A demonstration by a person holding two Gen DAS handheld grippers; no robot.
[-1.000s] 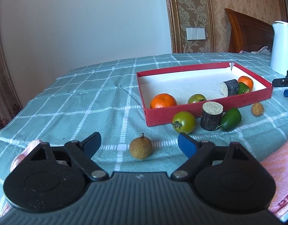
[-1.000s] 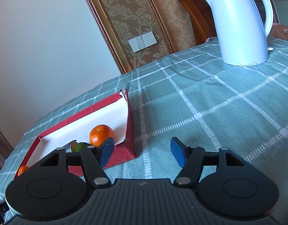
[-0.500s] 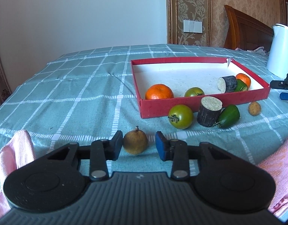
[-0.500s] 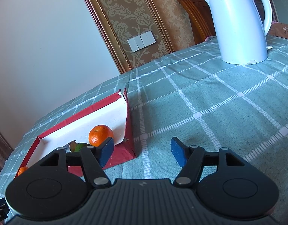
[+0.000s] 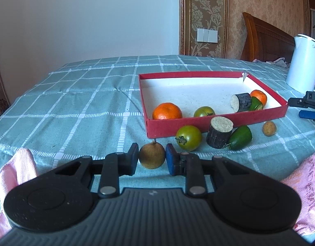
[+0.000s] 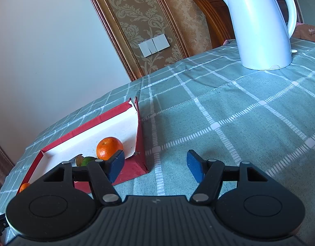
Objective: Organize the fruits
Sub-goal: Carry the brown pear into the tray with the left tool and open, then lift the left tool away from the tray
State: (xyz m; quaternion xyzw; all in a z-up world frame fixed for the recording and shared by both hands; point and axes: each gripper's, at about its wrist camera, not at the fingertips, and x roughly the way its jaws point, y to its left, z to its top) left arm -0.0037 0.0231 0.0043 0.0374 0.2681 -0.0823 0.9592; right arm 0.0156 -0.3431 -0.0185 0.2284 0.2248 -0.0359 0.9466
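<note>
Checked table (image 5: 79,102): left claw (image 5: 152,160), wide open a second ago, now clenched on brown fruit (image 5: 152,157); right claw (image 6: 155,165) unchanged, released.

Left gripper (image 5: 152,160) low over the table near its front edge, angled down, both pads clamped on the small brown fruit (image 5: 152,157). Right gripper (image 6: 155,165) jaws parted about halfway, nothing between them, angled down over the table beside the box corner.
</note>
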